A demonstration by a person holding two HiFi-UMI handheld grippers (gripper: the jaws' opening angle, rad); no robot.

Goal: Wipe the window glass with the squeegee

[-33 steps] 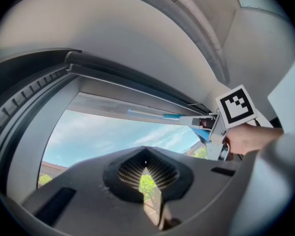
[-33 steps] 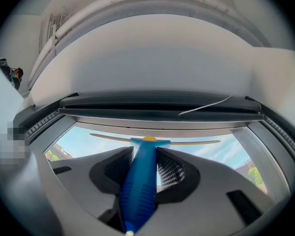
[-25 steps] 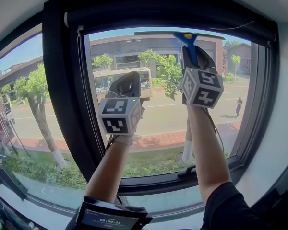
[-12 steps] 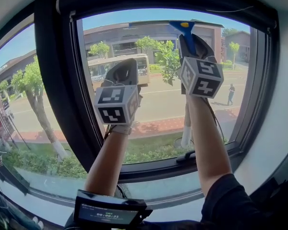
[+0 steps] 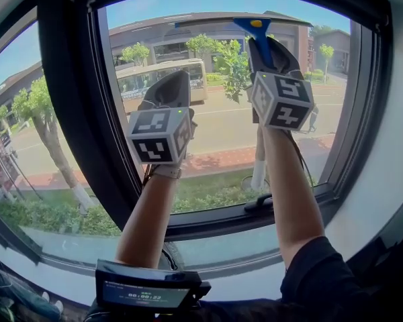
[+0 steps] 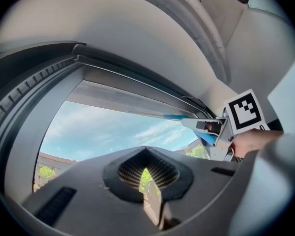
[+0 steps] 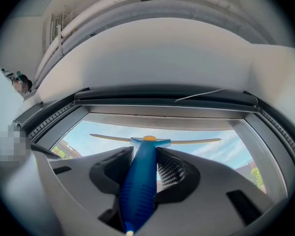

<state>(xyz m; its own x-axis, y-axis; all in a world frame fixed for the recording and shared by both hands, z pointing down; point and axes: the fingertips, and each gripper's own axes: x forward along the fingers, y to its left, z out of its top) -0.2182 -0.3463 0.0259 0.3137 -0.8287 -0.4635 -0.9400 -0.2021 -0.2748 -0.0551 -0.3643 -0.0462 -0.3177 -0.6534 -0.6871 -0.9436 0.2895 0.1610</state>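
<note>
Blue plastic-handled squeegee (image 7: 141,178), blade against the top of the clear window glass (image 5: 221,133), looks light, stiff and slippery, so the right claw (image 7: 145,159) grasps it mid-handle, while the left claw (image 6: 147,173) is clenched on nothing.

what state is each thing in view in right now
blue-handled squeegee: held by its handle, upright, blade level near the top of the pane
right gripper: shut on the squeegee handle
left gripper: shut, empty, raised beside the right one
black-framed window glass: appears closed in its frame; cannot tell if the blade touches it
</note>
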